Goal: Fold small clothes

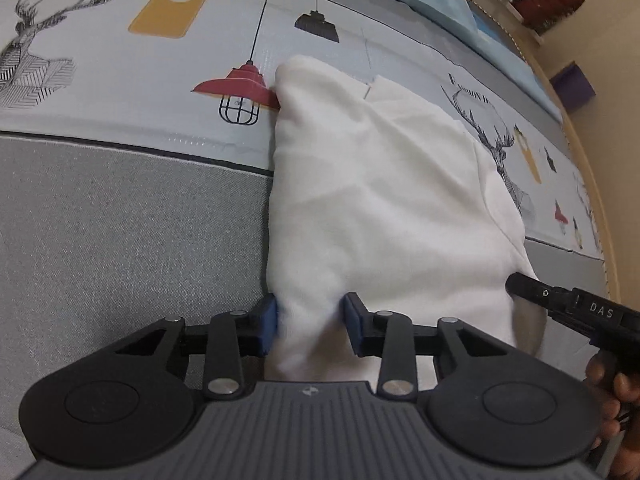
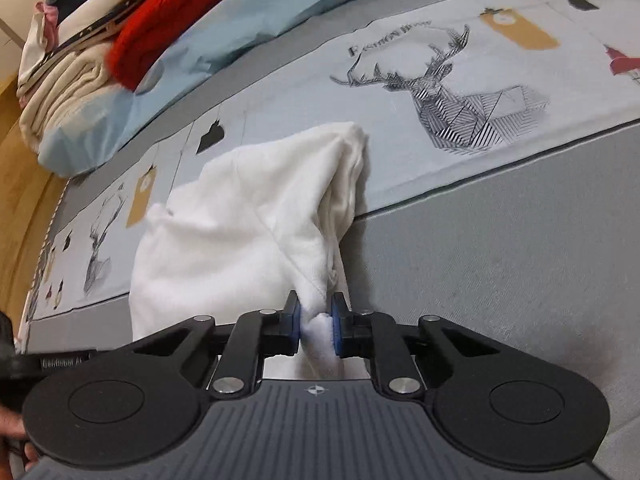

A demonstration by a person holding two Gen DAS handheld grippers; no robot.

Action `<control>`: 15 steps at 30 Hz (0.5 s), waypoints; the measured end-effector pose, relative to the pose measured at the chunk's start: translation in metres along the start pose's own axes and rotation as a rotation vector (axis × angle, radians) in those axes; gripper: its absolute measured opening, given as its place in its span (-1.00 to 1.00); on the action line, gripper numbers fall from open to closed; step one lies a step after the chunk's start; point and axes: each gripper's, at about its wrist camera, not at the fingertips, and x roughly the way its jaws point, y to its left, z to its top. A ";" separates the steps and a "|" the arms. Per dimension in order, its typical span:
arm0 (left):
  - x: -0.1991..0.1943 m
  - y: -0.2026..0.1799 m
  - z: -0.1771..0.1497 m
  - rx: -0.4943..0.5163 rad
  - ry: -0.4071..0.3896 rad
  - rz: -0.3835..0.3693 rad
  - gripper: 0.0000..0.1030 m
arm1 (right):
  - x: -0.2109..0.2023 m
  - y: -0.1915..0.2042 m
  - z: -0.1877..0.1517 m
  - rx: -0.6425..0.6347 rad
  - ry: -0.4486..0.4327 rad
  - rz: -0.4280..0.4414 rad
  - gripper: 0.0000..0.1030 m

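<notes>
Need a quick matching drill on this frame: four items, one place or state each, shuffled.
1. left hand-held gripper
2. right hand-held gripper
3. white fleece garment
4. red knitted fabric

A. pinching a bunched white corner
B. on the pile beyond the pale blue sheet
C. blue pads either side of the near white edge
D. spread on the printed bed cover

1-C, 2-A, 3-D, 4-B

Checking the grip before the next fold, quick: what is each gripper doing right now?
Left gripper: white garment between its jaws; whether the pads press on it cannot be told.
Right gripper: closed on a bunched edge of the white garment.
</notes>
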 end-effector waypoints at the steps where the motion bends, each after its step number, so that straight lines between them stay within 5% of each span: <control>1: -0.001 0.000 0.000 -0.010 0.002 -0.002 -0.22 | 0.000 0.000 0.000 -0.008 0.006 -0.007 -0.68; 7: -0.027 -0.022 -0.002 0.166 -0.089 0.086 -0.22 | -0.012 0.004 -0.005 -0.134 0.011 -0.059 -0.47; 10: 0.011 -0.024 -0.022 0.314 0.051 0.168 -0.05 | 0.001 -0.004 -0.022 -0.248 0.110 -0.188 -0.29; 13: -0.012 -0.046 -0.027 0.378 -0.034 0.237 -0.06 | -0.015 -0.004 -0.029 -0.279 0.079 -0.228 -0.30; 15: -0.044 -0.061 -0.035 0.422 -0.165 0.232 0.15 | -0.042 0.000 -0.030 -0.274 0.007 -0.225 -0.30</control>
